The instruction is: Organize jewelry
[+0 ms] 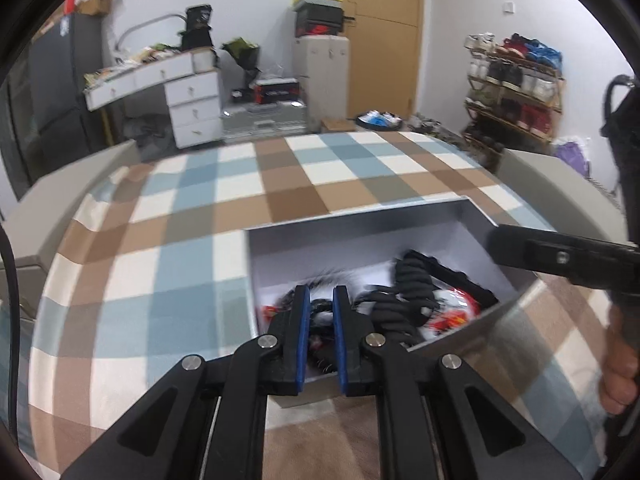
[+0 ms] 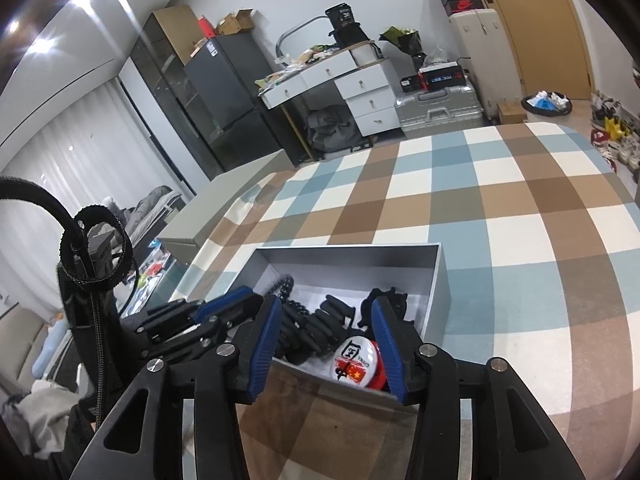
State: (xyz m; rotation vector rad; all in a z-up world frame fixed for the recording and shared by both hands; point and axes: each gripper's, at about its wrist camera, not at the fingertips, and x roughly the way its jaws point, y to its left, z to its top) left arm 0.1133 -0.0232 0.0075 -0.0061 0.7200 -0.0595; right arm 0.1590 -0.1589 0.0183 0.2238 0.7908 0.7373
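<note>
An open grey box (image 1: 360,220) (image 2: 438,280) sits on a checked cloth. It holds a black coiled hair tie (image 1: 412,296) (image 2: 316,324), a round white-and-red badge (image 1: 452,312) (image 2: 358,360) and other dark accessories. My left gripper (image 1: 321,304) reaches into the box's near left side, its jaws a narrow gap apart around a dark furry piece (image 1: 322,310); blur hides whether they pinch it. It also shows in the right wrist view (image 2: 240,300). My right gripper (image 2: 324,320) is open over the box's near edge, straddling the hair tie and badge, holding nothing.
The checked cloth (image 1: 200,216) (image 2: 520,208) covers a bed with grey side panels (image 1: 80,168). Beyond it stand a white desk with drawers (image 1: 192,96), suitcases (image 2: 440,112), a shoe rack (image 1: 516,84) and a wooden door (image 1: 380,32).
</note>
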